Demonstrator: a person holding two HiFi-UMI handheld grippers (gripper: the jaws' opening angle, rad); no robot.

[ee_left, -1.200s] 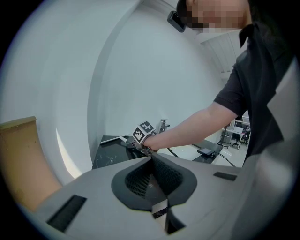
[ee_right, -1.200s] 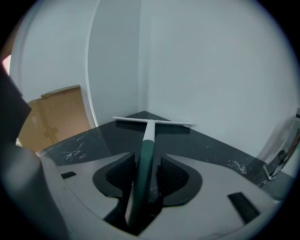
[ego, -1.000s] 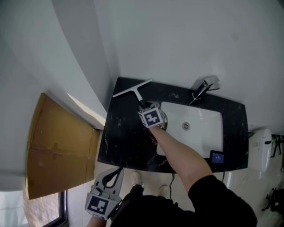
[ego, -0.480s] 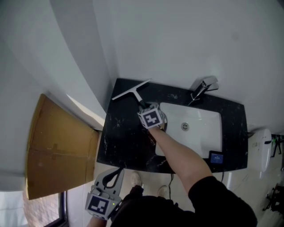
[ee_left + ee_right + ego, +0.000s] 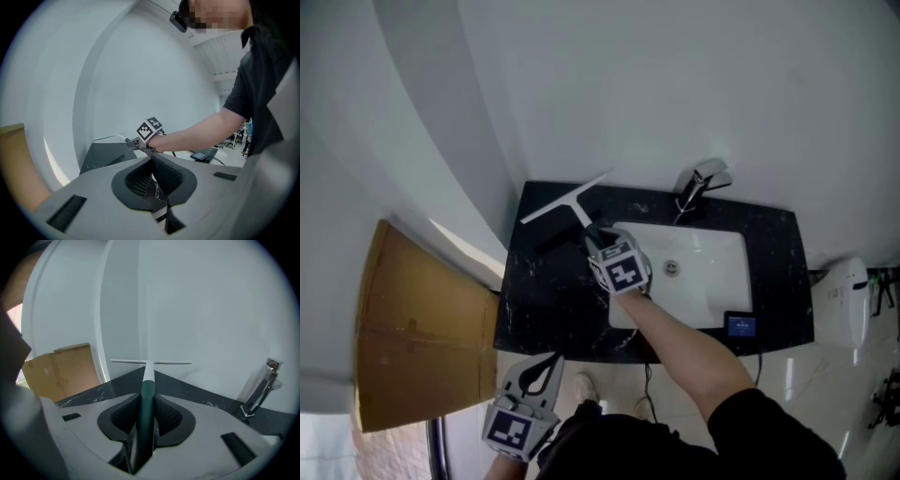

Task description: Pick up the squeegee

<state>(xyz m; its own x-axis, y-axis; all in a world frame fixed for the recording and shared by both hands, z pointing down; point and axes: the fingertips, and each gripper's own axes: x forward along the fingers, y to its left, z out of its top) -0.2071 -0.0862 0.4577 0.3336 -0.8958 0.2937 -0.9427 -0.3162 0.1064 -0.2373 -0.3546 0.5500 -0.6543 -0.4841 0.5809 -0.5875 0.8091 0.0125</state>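
The squeegee (image 5: 566, 204) has a white blade and a dark green handle (image 5: 147, 399). My right gripper (image 5: 598, 238) is shut on that handle, which runs straight between the jaws in the right gripper view (image 5: 146, 417), with the blade (image 5: 151, 363) crosswise beyond them. The squeegee hangs just above the black counter (image 5: 542, 302) and casts a shadow on it. My left gripper (image 5: 546, 367) is low at the left, off the counter's front edge, with its jaws (image 5: 152, 174) shut on nothing.
A white sink (image 5: 712, 277) is set in the counter, with a chrome tap (image 5: 697, 182) behind it. A small device with a blue screen (image 5: 741, 325) lies at the front right. Cardboard (image 5: 417, 323) leans left of the counter. White walls close the back and left.
The right gripper has lifted the squeegee off the counter's back left corner and drawn it slightly toward the sink. The left gripper has stayed put.
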